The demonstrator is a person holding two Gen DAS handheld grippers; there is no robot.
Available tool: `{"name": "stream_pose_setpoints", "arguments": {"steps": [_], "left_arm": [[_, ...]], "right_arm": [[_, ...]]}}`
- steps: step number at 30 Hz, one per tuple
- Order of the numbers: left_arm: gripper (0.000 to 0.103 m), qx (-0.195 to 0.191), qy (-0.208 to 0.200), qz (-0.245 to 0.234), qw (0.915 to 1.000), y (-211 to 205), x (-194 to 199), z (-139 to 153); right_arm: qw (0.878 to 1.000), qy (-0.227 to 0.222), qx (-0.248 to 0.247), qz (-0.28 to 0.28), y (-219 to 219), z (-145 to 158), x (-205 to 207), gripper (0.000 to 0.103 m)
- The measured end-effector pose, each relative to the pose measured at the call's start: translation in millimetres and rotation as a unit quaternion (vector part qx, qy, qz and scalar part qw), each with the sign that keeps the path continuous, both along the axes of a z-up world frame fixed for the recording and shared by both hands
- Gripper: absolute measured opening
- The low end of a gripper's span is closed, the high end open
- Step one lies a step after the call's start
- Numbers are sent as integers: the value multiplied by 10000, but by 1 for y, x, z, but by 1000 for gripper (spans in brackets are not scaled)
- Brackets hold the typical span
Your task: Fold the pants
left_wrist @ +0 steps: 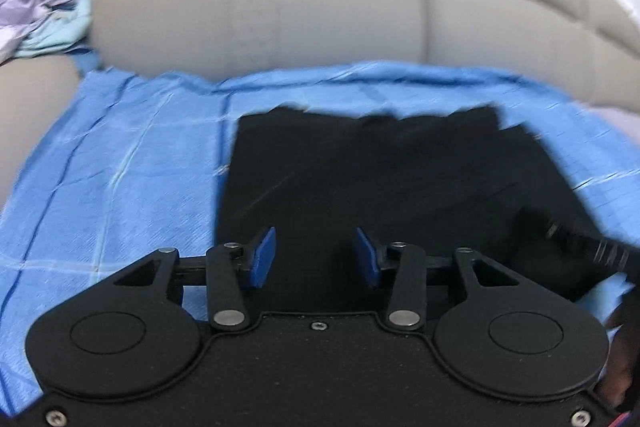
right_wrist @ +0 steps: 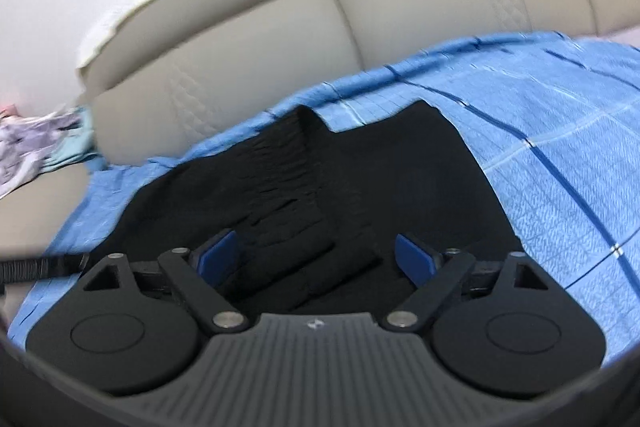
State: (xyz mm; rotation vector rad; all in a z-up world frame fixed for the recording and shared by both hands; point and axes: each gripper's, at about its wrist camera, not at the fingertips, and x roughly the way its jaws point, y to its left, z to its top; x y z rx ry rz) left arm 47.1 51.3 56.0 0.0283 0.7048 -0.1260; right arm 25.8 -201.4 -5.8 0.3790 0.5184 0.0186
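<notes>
- The black pants [left_wrist: 384,179] lie flat on a blue sheet [left_wrist: 120,155] spread over a grey sofa [left_wrist: 320,7], already folded into a compact block as far as the blur lets me judge
- In the left wrist view the left gripper [left_wrist: 316,259] stands released, pads apart with nothing between them; the block runs from its tips toward 12 o'clock, its near left edge at about 10 o'clock
- In the right wrist view the right gripper [right_wrist: 316,259] gapes wide and empty over a ribbed band of the pants [right_wrist: 288,179]; the cloth's long axis runs from 6 toward 11 o'clock
- Judgement: both sit at the near edge, the right more squarely over the cloth
</notes>
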Motion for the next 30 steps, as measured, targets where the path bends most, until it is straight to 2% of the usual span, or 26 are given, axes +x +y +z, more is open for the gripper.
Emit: {"name": "stream_pose_setpoints", "arguments": {"steps": [2,6,7,8,10,12,13,16,18,22,23,27,30], "left_arm": [[40,-15,121,1,9999,4,-1,-11],[40,8,53,16,10000,5,-7,-22],[40,1,46,0,10000,5,-8,-22],[40,-73,59,-53,9999,6,-10,-22],[40,-205,64,-161,9996,4,-10,-25],[41,-174,29,-228,9996,1,-11,-26],[41,-120,10,-237,9996,-1,-11,-26],[41,-47,-25,-247,9997,-4,-13,-27],[41,-47,-10,-248,9997,-5,-12,-26],[40,-199,20,-309,9993,-4,-12,-15],[40,-215,-14,-342,9992,-5,-14,-12],[40,-6,35,-476,9989,-12,-18,-17],[40,137,-29,-556,9984,-17,-23,-26]], "right_arm": [[9998,132,8,-122,3,-2,9,89],[9997,169,-7,160,14,-1,21,80],[9995,183,-13,240,15,-1,22,68],[9994,201,76,266,12,0,21,63],[9975,283,572,298,-2,-1,17,44],[9947,353,909,331,-11,-1,12,33],[9948,341,891,368,-10,1,7,33],[9970,207,597,441,-2,6,-5,32],[9972,163,568,449,1,8,-5,30],[9980,79,598,203,-5,14,0,17],[9989,-73,457,68,-5,20,-5,15],[9957,-564,-671,-309,4,37,-27,13],[9938,-360,-977,-400,-2,29,-34,14]]}}
